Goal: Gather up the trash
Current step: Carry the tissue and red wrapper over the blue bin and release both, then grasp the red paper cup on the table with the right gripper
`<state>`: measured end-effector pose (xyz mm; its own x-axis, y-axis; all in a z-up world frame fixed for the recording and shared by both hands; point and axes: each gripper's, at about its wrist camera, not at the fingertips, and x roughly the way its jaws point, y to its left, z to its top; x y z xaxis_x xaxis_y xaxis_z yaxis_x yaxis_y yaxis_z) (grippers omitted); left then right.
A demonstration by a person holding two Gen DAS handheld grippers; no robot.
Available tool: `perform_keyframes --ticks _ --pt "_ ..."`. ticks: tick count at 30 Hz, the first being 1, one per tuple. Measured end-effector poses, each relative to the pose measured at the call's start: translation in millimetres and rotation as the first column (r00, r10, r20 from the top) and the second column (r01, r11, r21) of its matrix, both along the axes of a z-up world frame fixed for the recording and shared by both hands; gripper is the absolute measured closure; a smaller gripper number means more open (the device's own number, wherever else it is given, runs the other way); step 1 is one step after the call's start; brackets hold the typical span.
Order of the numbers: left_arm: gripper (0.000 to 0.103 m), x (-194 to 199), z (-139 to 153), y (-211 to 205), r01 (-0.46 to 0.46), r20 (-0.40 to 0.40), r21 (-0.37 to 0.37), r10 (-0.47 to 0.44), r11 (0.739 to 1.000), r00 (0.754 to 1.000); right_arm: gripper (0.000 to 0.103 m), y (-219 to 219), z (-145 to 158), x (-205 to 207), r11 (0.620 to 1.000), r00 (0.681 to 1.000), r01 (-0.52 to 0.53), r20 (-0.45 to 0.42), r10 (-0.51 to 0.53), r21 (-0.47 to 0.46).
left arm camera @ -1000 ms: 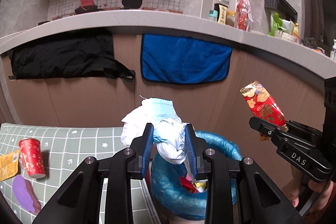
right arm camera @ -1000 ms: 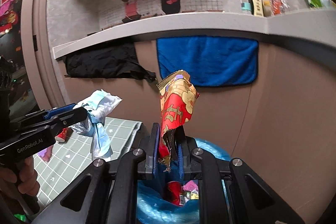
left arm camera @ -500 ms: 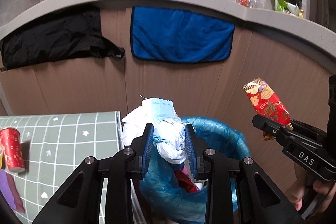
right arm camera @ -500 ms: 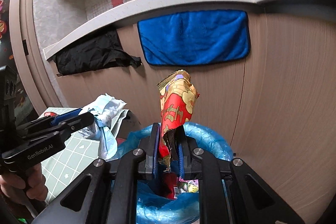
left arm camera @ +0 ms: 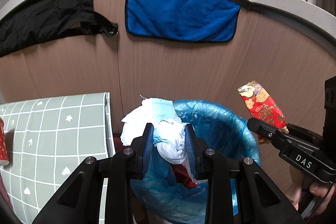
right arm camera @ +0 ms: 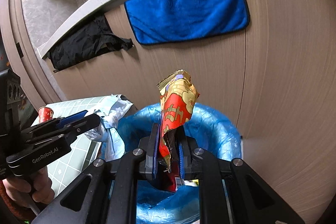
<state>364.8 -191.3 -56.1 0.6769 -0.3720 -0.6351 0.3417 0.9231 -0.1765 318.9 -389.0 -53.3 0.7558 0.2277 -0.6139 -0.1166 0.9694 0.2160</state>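
Note:
My left gripper [left arm camera: 169, 140] is shut on a crumpled white and light-blue face mask with tissue [left arm camera: 166, 131] and holds it over the near left rim of the blue-lined trash bin [left arm camera: 220, 123]. My right gripper [right arm camera: 167, 146] is shut on a red and gold snack wrapper [right arm camera: 177, 106] and holds it upright above the same bin [right arm camera: 218, 131]. The wrapper also shows in the left wrist view [left arm camera: 262, 108], above the bin's right rim. The left gripper [right arm camera: 92, 119] and mask [right arm camera: 111, 114] show at the left of the right wrist view. Red trash lies inside the bin.
A green checked mat [left arm camera: 52, 131] covers the table left of the bin, with a red cup [right arm camera: 46, 113] on it. A wood panel wall behind carries a blue towel [left arm camera: 180, 12] and a black cloth [left arm camera: 48, 14]. A counter ledge with bottles runs above.
Both grippers have moved forward and down toward the bin, which now fills more of each view. Both still hold their items.

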Motion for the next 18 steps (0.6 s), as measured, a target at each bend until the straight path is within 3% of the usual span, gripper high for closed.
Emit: perform_keyframes --ticks 2,5,7,9,18 --pt "0.072 2 -3 1 0.000 -0.007 -0.004 0.000 1.000 1.000 0.088 -1 -4 2 1.000 1.000 -0.002 -0.013 0.002 0.007" --pt "0.072 4 -4 1 0.013 -0.025 -0.015 -0.014 1.000 1.000 0.079 2 -9 5 1.000 0.999 -0.007 -0.033 0.007 0.004" --pt "0.069 8 -5 4 0.026 -0.046 -0.050 -0.028 0.998 0.999 0.060 4 -12 7 1.000 0.999 -0.010 -0.050 0.010 -0.005" --pt "0.061 8 -2 9 0.023 -0.052 -0.080 -0.027 0.997 0.998 0.059 7 -14 8 1.000 0.998 -0.006 -0.056 0.005 -0.019" --pt "0.058 -4 26 49 -0.059 0.010 -0.097 0.061 0.994 0.998 0.059 10 -4 -4 0.999 0.999 0.004 -0.050 -0.006 -0.040"
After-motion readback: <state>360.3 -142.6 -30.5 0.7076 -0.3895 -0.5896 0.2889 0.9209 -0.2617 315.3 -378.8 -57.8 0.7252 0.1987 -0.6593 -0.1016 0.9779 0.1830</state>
